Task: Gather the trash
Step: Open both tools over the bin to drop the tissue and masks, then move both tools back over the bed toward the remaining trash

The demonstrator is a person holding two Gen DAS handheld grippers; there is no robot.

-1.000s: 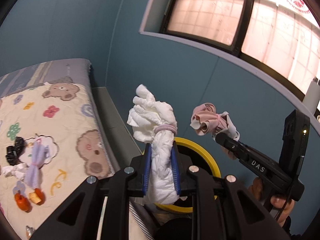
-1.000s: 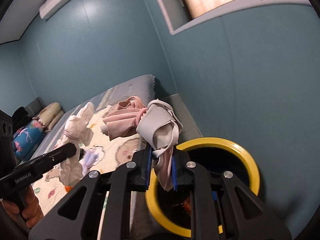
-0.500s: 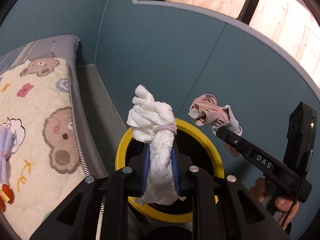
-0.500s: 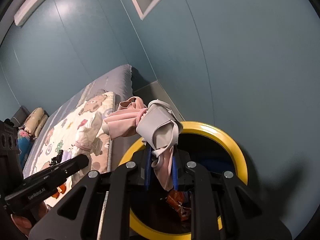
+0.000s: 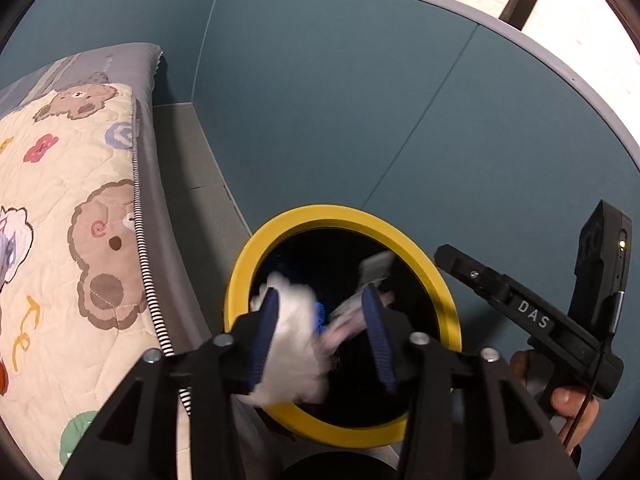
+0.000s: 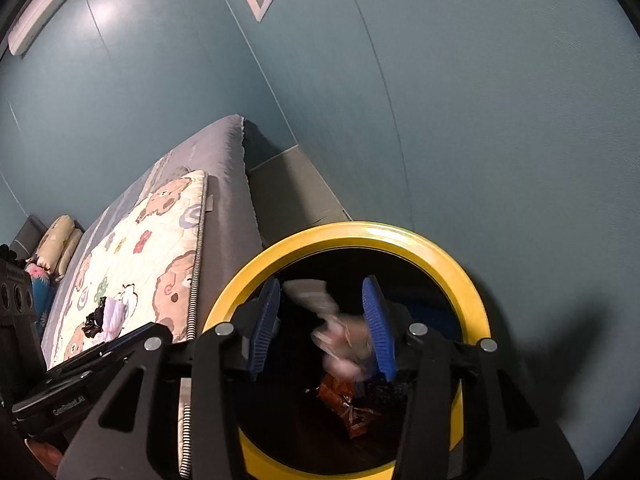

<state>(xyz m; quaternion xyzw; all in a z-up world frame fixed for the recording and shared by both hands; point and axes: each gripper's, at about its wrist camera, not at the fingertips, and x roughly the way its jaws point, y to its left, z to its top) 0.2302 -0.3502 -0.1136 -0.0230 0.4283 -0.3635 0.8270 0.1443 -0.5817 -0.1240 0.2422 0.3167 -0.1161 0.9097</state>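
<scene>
Above the yellow-rimmed bin [image 5: 436, 280], my left fingers [image 5: 322, 334] are spread, and the white tissue wad [image 5: 292, 344] slips, blurred, off the left pad toward the opening. I judge it best to hold level over the mouth until it clears the rim. My right gripper's [image 5: 520, 308] body shows here too.

Over the same bin [image 6: 460, 280], my right fingers [image 6: 322, 324] are spread; the pink-grey bundle [image 6: 340, 336] drops, blurred. Only this view shows the orange wrapper [image 6: 344, 404] inside.
</scene>
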